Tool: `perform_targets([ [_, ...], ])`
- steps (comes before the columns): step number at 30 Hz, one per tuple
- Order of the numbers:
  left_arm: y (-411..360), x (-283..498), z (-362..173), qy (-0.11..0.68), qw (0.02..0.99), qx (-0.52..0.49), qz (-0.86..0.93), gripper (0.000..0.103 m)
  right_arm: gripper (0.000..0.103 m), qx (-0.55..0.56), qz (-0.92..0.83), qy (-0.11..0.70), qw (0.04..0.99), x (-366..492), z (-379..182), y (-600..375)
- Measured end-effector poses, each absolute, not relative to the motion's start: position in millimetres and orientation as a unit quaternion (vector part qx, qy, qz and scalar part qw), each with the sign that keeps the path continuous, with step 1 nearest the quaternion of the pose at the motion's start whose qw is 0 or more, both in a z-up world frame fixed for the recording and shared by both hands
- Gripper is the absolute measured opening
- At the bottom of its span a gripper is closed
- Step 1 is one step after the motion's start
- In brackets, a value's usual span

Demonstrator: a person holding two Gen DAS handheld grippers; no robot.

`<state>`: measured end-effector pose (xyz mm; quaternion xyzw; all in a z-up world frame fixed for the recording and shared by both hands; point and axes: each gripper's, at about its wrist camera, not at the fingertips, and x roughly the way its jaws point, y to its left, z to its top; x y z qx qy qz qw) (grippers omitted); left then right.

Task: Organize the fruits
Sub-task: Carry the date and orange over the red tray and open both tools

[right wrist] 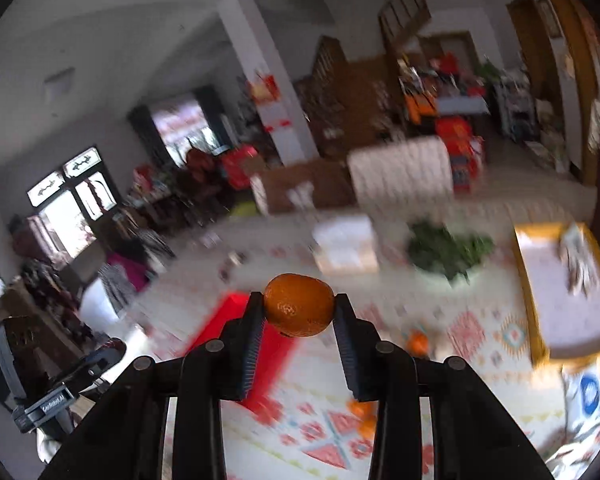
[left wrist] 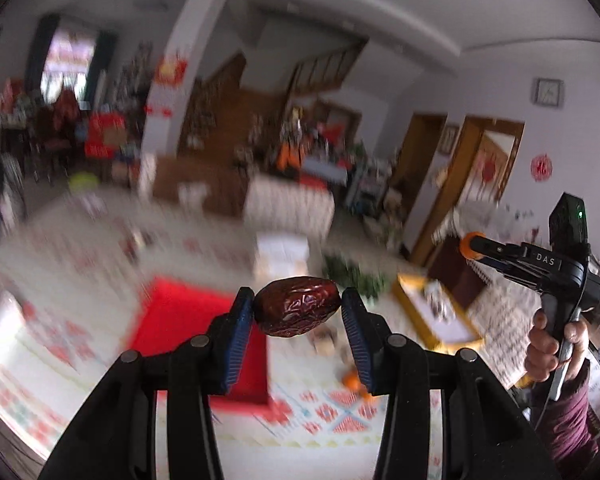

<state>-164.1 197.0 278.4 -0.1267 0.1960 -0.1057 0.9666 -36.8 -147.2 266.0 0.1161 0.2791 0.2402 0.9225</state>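
My left gripper (left wrist: 298, 306) is shut on a wrinkled dark red date (left wrist: 297, 306), held lengthwise between the blue pads high above the table. My right gripper (right wrist: 299, 306) is shut on a small orange mandarin (right wrist: 299, 305), gripped at its sides. In the left wrist view the right gripper (left wrist: 470, 245) shows at the right edge, held by a hand in a purple sleeve, with the orange fruit at its tip. More orange fruit (left wrist: 354, 382) lies on the patterned tablecloth (right wrist: 480, 336) below. A red box (left wrist: 188, 320) sits at the left, a yellow-rimmed tray (right wrist: 560, 292) at the right.
A white box (right wrist: 346, 242) and a bunch of green leaves (right wrist: 446, 250) lie at the far side of the table. Beyond are a covered chair, cluttered shelves and doorways. The background is blurred by motion.
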Motion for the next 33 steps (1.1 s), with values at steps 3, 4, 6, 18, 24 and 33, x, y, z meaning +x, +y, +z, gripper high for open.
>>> perform_targets([
  [3, 228.6, -178.8, 351.5, 0.149, 0.981, -0.102, -0.073, 0.044, 0.038, 0.121, 0.243, 0.246, 0.930, -42.8, 339.8, -144.3],
  [4, 239.3, -181.3, 381.5, 0.134, 0.986, -0.088, -0.053, 0.044, 0.038, 0.118, 0.239, 0.236, 0.935, -44.4, 358.3, -143.8],
  [6, 252.4, -181.9, 420.4, 0.119, 0.990, -0.074, -0.023, 0.044, 0.038, 0.105, 0.221, 0.212, 0.946, -48.5, 403.8, -142.2],
  [18, 257.0, -132.5, 396.6, 0.154, 0.986, -0.025, 0.052, 0.044, 0.038, 0.098, 0.217, 0.229, 0.944, -42.6, 402.3, -115.2],
  [24, 240.0, -77.9, 241.3, 0.267, 0.961, -0.072, 0.009, 0.044, 0.038, 0.103, 0.296, 0.342, 0.886, -17.4, 230.2, -56.0],
  [33, 232.3, -7.5, 78.8, 0.381, 0.920, -0.072, 0.048, 0.044, 0.038, 0.056, 0.318, 0.433, 0.842, 24.1, 88.0, 20.1],
])
